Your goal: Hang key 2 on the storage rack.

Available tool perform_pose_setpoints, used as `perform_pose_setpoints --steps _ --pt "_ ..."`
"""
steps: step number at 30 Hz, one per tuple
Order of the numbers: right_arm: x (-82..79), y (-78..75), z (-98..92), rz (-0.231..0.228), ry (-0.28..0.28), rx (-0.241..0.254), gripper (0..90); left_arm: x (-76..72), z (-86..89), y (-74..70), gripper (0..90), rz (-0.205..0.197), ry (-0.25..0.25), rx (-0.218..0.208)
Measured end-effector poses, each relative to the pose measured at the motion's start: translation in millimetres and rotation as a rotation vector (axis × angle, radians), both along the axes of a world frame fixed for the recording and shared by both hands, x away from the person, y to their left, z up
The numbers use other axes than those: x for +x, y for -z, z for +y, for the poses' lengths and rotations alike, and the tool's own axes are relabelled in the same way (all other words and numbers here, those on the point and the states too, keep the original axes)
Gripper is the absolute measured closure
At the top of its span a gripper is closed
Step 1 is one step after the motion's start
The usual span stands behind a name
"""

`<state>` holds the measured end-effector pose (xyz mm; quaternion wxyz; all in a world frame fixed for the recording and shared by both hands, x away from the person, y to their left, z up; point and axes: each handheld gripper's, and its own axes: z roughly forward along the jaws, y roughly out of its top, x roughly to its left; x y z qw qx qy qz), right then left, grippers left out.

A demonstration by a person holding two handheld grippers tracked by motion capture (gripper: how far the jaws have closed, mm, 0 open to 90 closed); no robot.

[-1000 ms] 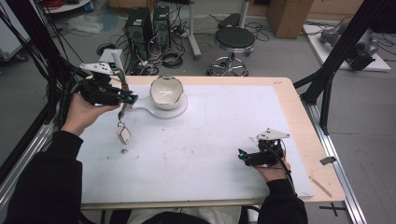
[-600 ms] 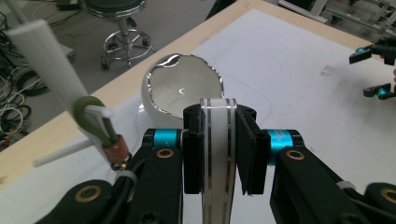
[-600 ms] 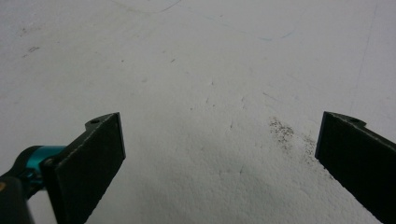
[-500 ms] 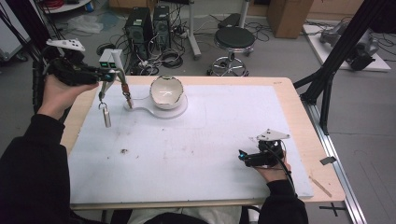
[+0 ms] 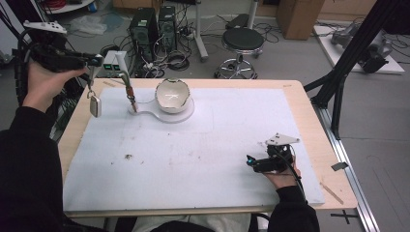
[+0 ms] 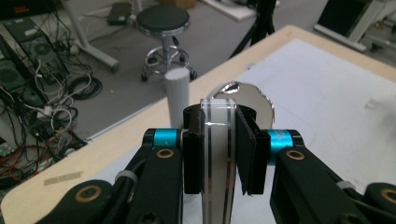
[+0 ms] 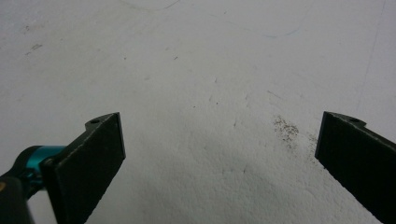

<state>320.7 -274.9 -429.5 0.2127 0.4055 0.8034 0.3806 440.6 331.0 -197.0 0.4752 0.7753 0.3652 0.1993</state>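
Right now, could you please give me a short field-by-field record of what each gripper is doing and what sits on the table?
left gripper: raised over the table's far-left corner, jaws shut on a flat metal strip
hanging item: small, dangles below the left gripper; what it is, cannot tell
right gripper: low over the white mat, jaws wide open, holding nothing
bowl: on a clear base, far side of the mat
brown speck: on the mat, near left

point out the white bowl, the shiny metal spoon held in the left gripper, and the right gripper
white bowl (image 5: 172,95), high view, on its inner hollow
shiny metal spoon (image 6: 217,154), left gripper view, on the handle between the jaws
right gripper (image 5: 251,161), high view, midway between its fingertips
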Motion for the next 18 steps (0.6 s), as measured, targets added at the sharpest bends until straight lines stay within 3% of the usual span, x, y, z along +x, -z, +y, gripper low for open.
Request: perform_pose_setpoints --steps 7,15,18 --pt "0.3 0.4 -0.4 0.004 -0.001 0.002 0.5 19.3 11.3 8.9 74.2 -0.004 -0.077 -0.034" --pt "0.5 2.0 -2.4 0.012 0.004 0.0 0.6 39.4 15.0 18.5 74.2 0.006 -0.1 -0.032" --pt "-0.1 2.5 -3.3 0.011 0.007 -0.001 0.5 43.1 15.0 18.8 74.2 0.009 -0.084 -0.023"
